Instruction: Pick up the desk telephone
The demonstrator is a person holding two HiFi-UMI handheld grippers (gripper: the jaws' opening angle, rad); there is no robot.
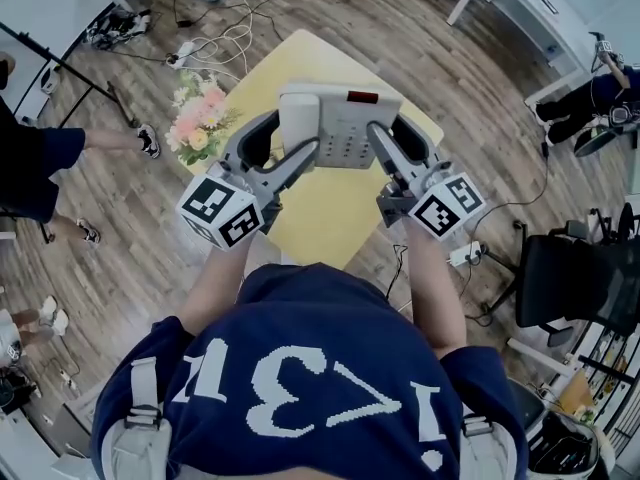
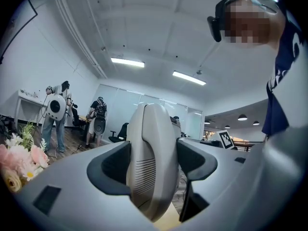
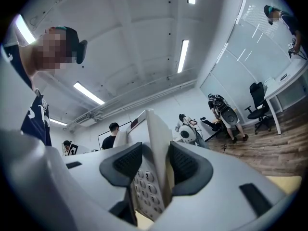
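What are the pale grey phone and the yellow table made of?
Pale grey desk telephone: probably moulded plastic, smooth, slightly glossy, with moulded grille slots. Yellow square table: flat, even matt top, perhaps laminate or painted board; unclear.

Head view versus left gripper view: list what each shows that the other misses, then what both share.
Head view only: the keypad and red display of the desk telephone, plus cables on the floor. Left gripper view only: ceiling lights and the pads of the left gripper pressing the telephone's ribbed side. Both: the telephone, the flowers and the left gripper.
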